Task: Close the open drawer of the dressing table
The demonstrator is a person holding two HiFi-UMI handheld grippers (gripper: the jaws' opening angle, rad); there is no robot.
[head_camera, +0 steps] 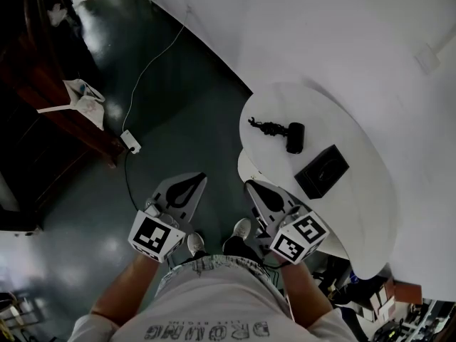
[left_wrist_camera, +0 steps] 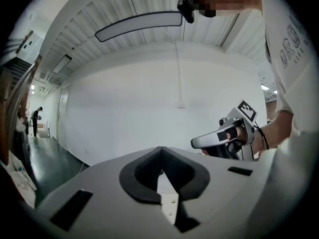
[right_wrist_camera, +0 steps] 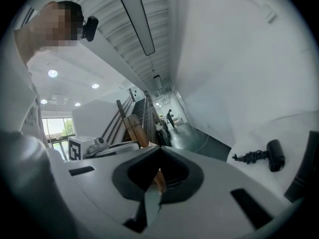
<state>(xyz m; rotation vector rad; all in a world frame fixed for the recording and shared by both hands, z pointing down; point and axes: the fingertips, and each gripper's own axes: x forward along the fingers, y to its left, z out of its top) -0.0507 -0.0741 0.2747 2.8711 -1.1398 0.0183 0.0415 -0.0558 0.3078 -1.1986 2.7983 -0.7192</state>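
The white dressing table (head_camera: 370, 212) stands at the right against the wall, and its top (right_wrist_camera: 299, 133) shows in the right gripper view too. A pale curved part (head_camera: 246, 168) juts out under its near-left edge; I cannot tell whether it is the drawer. My left gripper (head_camera: 182, 191) hangs over the dark floor, left of the table, with its jaws together and nothing between them (left_wrist_camera: 161, 148). My right gripper (head_camera: 267, 194) is by the table's near edge, also shut and empty (right_wrist_camera: 159, 148). Neither touches the table.
A black hair dryer (head_camera: 293, 135) with a coiled cord and a black box (head_camera: 322, 171) lie on the tabletop. A white cable (head_camera: 153, 63) runs across the floor to a plug block (head_camera: 130, 141). Dark wooden furniture (head_camera: 50, 98) and a white bag (head_camera: 82, 95) stand at the left.
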